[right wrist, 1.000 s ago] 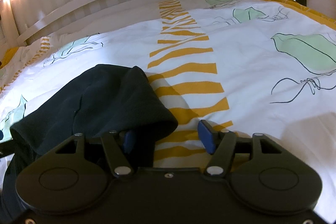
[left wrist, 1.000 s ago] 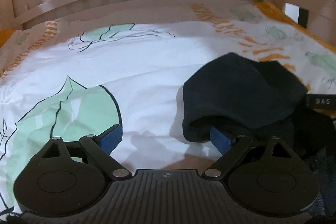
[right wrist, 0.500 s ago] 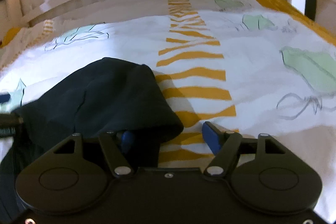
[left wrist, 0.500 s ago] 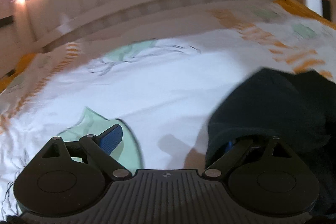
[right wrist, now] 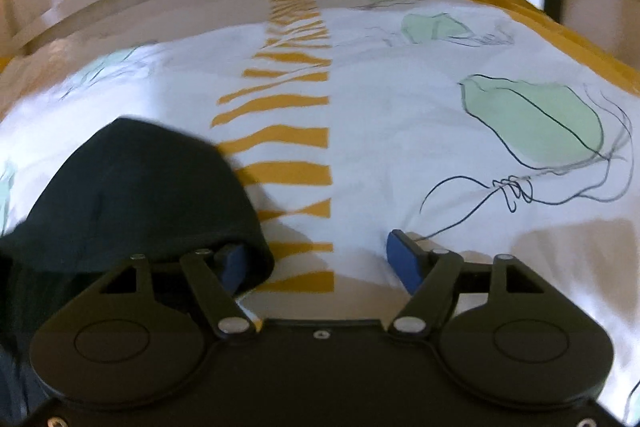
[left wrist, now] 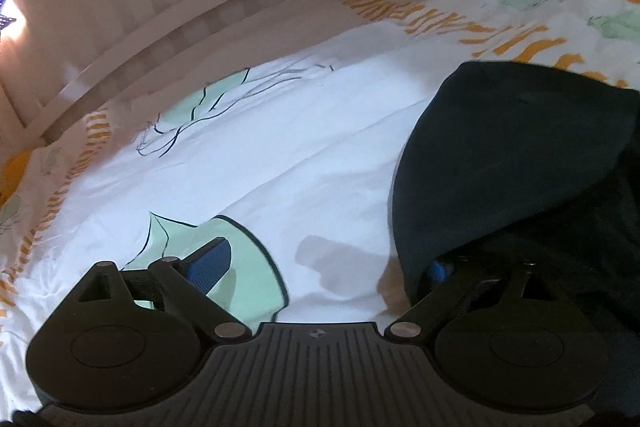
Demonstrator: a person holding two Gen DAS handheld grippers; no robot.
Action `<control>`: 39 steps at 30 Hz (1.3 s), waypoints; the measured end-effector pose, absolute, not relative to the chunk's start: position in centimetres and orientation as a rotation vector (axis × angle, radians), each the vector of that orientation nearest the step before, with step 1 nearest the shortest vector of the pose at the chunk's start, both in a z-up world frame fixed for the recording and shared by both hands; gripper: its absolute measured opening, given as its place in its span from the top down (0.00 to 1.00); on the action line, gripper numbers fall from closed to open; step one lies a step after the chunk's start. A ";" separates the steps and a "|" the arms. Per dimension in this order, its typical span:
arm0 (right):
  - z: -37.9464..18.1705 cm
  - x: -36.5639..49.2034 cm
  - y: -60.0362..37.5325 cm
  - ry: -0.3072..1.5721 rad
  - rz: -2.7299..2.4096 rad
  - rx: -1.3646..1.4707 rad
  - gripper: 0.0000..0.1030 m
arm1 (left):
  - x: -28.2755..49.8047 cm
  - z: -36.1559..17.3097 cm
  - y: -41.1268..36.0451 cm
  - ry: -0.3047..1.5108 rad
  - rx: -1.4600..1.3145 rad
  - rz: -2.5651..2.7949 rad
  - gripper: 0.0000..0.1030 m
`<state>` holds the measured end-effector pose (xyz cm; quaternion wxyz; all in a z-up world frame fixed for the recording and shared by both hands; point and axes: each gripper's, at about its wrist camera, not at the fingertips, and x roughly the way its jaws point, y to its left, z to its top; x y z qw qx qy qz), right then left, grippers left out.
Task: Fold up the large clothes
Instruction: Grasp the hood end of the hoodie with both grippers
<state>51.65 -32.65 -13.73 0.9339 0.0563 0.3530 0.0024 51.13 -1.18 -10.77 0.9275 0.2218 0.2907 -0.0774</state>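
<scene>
Dark garment (left wrist: 516, 155) bunched on the patterned bedsheet (left wrist: 280, 155), right side of the left view, lower left of the right view (right wrist: 136, 195). Left gripper (left wrist: 324, 267) spread wide, right-hand pad tucked under the cloth, nothing pinched. Right gripper (right wrist: 316, 263) opening, left-hand pad under the cloth edge, bare sheet between.

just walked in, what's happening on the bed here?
A person with a handheld claw in each hand is folding a dark garment on a leaf-print duvet. The cloth drapes over one finger of each claw, hiding it; the other fingers stand clear over the duvet. Left claw is wide open. Right claw is opening. Neither pinches the cloth, which sits bunched, not yet a flat fold.
</scene>
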 end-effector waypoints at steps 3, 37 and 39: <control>-13.2 50.4 -33.4 0.752 0.071 0.086 0.28 | 50.1 -10.1 0.3 0.618 0.429 -0.205 0.09; -13.3 59.1 -29.5 0.785 0.258 0.279 0.35 | 58.3 -11.0 -2.5 0.855 -0.029 -0.314 0.16; -13.6 59.1 -29.4 0.785 0.275 0.276 0.46 | 58.3 -11.6 -2.4 0.866 -0.028 -0.326 0.20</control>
